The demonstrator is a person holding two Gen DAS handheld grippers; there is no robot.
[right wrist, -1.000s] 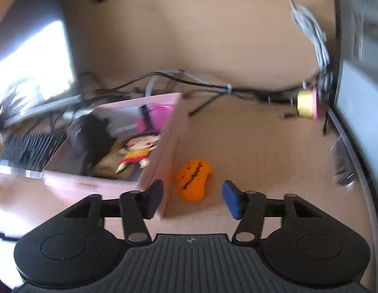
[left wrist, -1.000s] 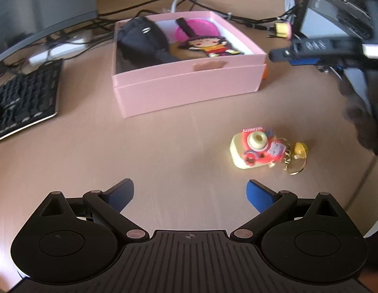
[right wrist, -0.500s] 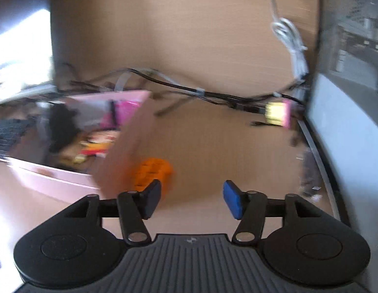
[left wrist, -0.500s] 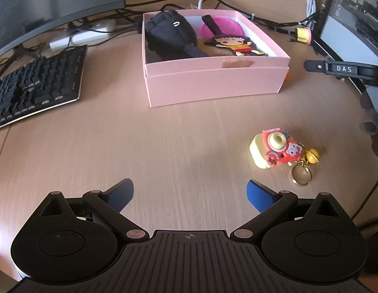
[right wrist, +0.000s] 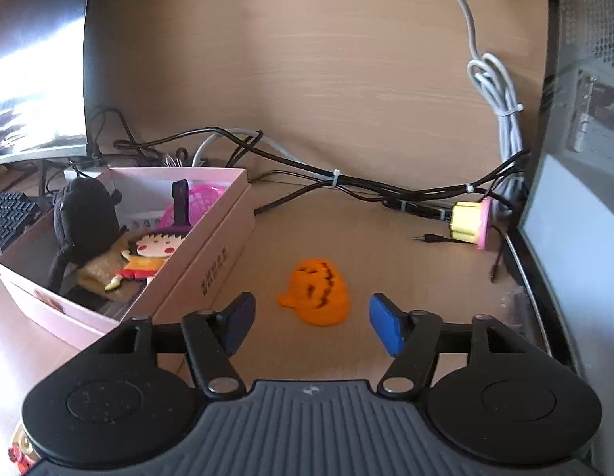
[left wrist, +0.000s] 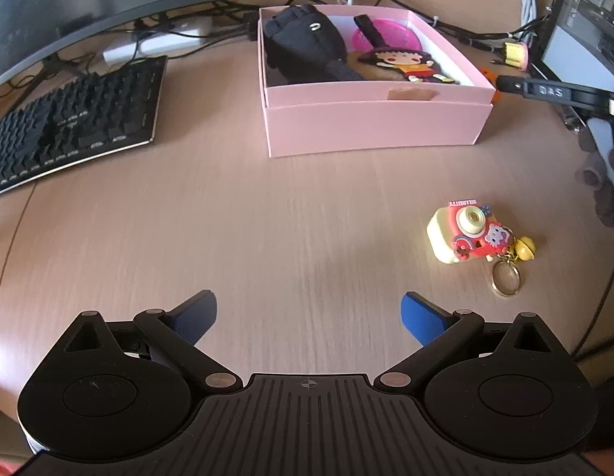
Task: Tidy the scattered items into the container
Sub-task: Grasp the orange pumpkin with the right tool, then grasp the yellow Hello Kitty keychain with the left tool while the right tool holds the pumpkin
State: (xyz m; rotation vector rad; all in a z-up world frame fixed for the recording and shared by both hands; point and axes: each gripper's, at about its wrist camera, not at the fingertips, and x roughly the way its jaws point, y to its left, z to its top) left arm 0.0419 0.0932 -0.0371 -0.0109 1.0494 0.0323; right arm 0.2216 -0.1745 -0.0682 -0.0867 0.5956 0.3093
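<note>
A pink box (left wrist: 370,123) sits at the back of the wooden desk and holds a black plush (left wrist: 303,47), a cartoon girl figure (left wrist: 410,64) and a pink disc (left wrist: 386,33). A toy camera keychain (left wrist: 467,234) lies on the desk right of my open, empty left gripper (left wrist: 308,311). An orange pumpkin toy (right wrist: 320,291) lies just right of the box (right wrist: 211,261), directly ahead of my right gripper (right wrist: 310,321), which is open and empty with the pumpkin between its fingertips' line. The right gripper's body shows in the left wrist view (left wrist: 552,93).
A black keyboard (left wrist: 69,119) lies left of the box, with a monitor (left wrist: 88,4) behind. Cables (right wrist: 346,182) run along the back wall. A yellow and pink cupcake-shaped item (right wrist: 471,222) lies near a computer case (right wrist: 576,198) at the right.
The right gripper swung right and settled so the orange pumpkin lies centred ahead of its open fingers. The left gripper drew back and to the left, so the box and keychain shifted right.
</note>
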